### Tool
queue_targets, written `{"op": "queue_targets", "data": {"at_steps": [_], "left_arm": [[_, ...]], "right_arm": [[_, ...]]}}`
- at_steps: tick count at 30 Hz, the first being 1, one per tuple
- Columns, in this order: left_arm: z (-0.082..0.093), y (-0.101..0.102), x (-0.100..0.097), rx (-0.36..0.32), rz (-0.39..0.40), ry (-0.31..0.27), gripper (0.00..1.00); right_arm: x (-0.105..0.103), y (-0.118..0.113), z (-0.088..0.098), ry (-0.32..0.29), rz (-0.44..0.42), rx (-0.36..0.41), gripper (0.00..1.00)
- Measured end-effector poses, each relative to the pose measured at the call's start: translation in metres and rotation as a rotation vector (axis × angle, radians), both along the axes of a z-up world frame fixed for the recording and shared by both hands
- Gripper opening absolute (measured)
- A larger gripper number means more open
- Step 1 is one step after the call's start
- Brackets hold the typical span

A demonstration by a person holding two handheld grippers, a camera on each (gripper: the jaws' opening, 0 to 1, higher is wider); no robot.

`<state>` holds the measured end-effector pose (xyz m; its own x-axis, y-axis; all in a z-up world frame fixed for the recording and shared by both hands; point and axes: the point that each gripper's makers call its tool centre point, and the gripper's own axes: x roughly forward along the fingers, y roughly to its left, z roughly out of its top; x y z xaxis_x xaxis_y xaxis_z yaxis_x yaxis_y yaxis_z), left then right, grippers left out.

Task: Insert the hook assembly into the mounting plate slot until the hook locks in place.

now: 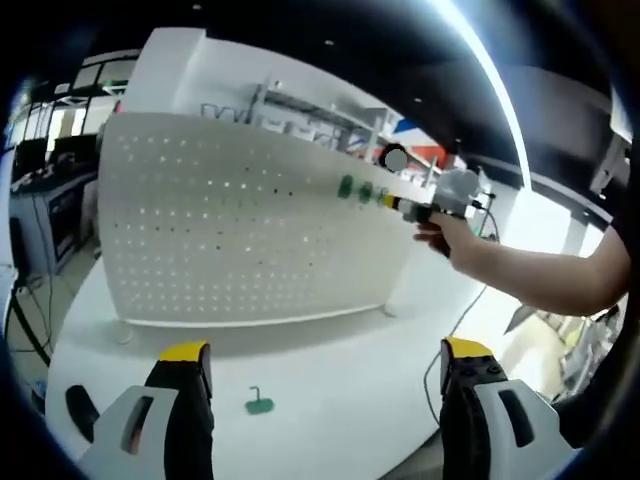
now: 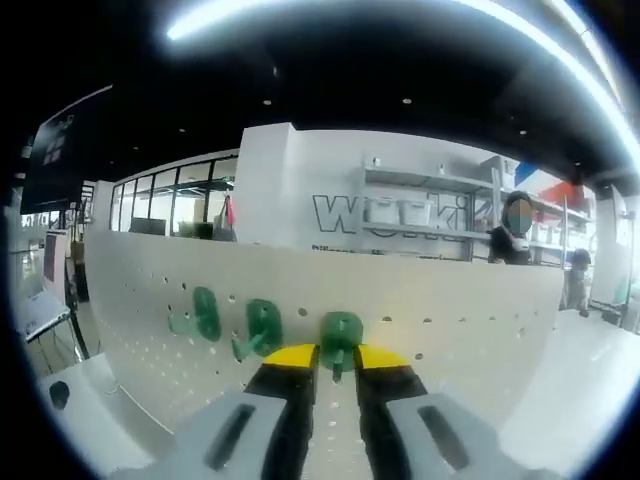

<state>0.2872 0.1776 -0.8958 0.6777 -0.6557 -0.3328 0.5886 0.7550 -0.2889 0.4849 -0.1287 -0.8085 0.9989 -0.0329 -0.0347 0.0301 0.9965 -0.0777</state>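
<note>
A white pegboard mounting plate [image 1: 230, 230] stands upright on the white table [image 1: 340, 370]. In the right gripper view, two green hooks [image 2: 205, 312] [image 2: 262, 325] hang side by side on the pegboard [image 2: 450, 310]. My right gripper [image 2: 337, 360] is shut on a third green hook [image 2: 341, 333], held against the board just right of those two. In the left gripper view, that right gripper [image 1: 412, 210] is held by a hand at the board's upper right, beside the hung hooks [image 1: 346, 187]. A loose green hook [image 1: 259, 403] lies on the table between my open left gripper's [image 1: 325, 355] jaws.
A small black object [image 1: 80, 410] lies near the table's left edge. Cables [image 1: 25, 320] hang off the left side. Shelving [image 2: 430, 215] and a person [image 2: 517, 235] stand behind the board. The person's forearm [image 1: 540, 280] crosses the right of the left gripper view.
</note>
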Motion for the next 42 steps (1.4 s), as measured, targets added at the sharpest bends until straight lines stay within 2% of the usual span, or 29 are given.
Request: {"op": "queue_targets", "data": {"at_steps": [1, 4, 7, 10, 17, 20, 22, 23, 24, 31, 34, 42], "left_arm": [[0.0, 0.0, 0.0, 0.004, -0.003, -0.001, 0.96], [0.001, 0.0, 0.0, 0.007, -0.004, -0.004, 0.95], [-0.001, 0.001, -0.001, 0.018, -0.008, -0.002, 0.93], [-0.009, 0.002, -0.005, 0.051, -0.017, 0.007, 0.92], [-0.016, 0.0, -0.017, 0.025, -0.024, 0.027, 1.0], [-0.017, 0.002, -0.021, 0.037, -0.027, 0.025, 1.0], [-0.017, 0.003, -0.022, 0.039, -0.026, 0.027, 1.0], [-0.017, 0.005, -0.023, 0.04, -0.025, 0.032, 1.0], [-0.017, 0.006, -0.024, 0.042, -0.027, 0.033, 1.0], [-0.02, 0.012, -0.032, 0.046, -0.026, 0.044, 1.0], [-0.023, 0.013, -0.035, 0.053, -0.019, 0.059, 1.0], [-0.029, 0.017, -0.044, 0.064, -0.02, 0.07, 1.0]], "right_arm": [[-0.002, 0.0, 0.003, -0.005, 0.001, 0.001, 0.23], [-0.005, -0.002, 0.012, -0.026, 0.01, 0.027, 0.24], [-0.012, -0.003, 0.019, -0.042, 0.002, -0.023, 0.33], [-0.023, -0.006, 0.025, -0.052, -0.006, -0.018, 0.35], [-0.047, -0.007, 0.021, -0.036, -0.005, -0.036, 0.42], [-0.06, -0.004, 0.012, -0.005, 0.006, -0.028, 0.46], [-0.069, -0.002, 0.006, 0.016, 0.015, -0.048, 0.53], [-0.075, 0.003, -0.002, 0.057, 0.045, -0.06, 0.56], [-0.078, 0.004, -0.004, 0.059, 0.054, -0.062, 0.58], [-0.116, 0.014, -0.026, 0.134, 0.116, -0.112, 0.6], [-0.131, 0.021, -0.043, 0.191, 0.147, -0.14, 0.63], [-0.168, 0.045, -0.085, 0.284, 0.206, -0.132, 0.71]]}}
